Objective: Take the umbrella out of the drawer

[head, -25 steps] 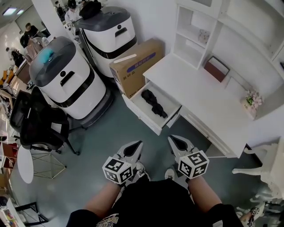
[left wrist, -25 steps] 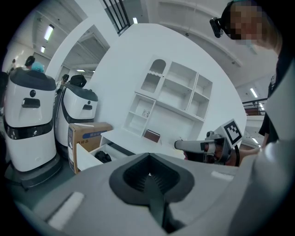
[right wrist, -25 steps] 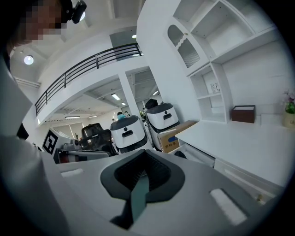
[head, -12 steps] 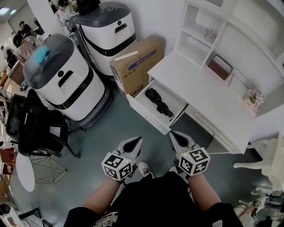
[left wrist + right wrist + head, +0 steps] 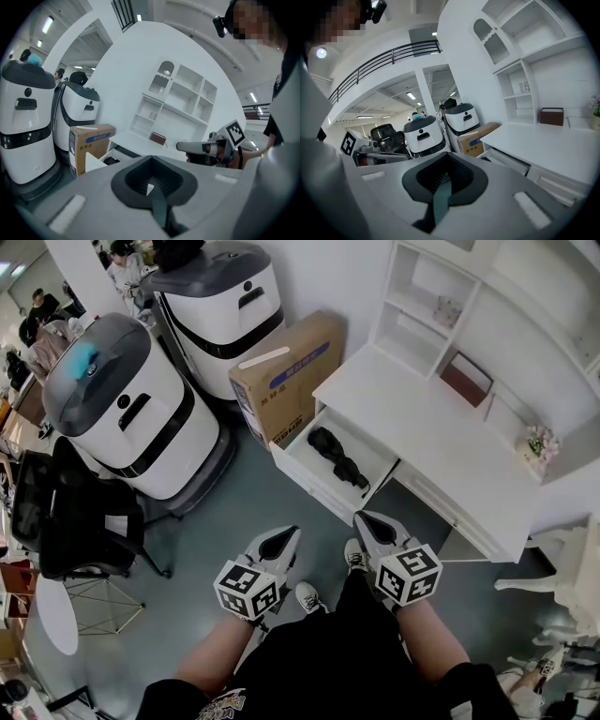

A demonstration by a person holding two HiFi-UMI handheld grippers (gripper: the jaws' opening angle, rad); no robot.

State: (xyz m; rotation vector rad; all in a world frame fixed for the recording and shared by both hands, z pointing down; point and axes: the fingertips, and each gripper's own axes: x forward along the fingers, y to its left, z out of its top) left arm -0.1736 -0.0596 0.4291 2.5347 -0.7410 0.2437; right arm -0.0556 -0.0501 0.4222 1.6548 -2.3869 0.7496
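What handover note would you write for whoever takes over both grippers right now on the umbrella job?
Left gripper: jaws shut, empty.
Right gripper: jaws shut, empty.
Both sit over the floor, short of the drawer.
Umbrella: folded, black, lying in the open drawer of the white desk.
Done: drawer open.
Left: open jaws, reach in, grip the umbrella, lift it out.

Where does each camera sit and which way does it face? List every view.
Head view: on the person's head, facing steeply down at the open drawer holding the umbrella; forearms, left gripper and right gripper show.
Left gripper view: rides the left gripper, looks along its shut jaws toward the desk; right gripper shows.
Right gripper view: likewise on the right gripper, facing the desk; left gripper shows.
Shared: both gripper views show the cardboard box.
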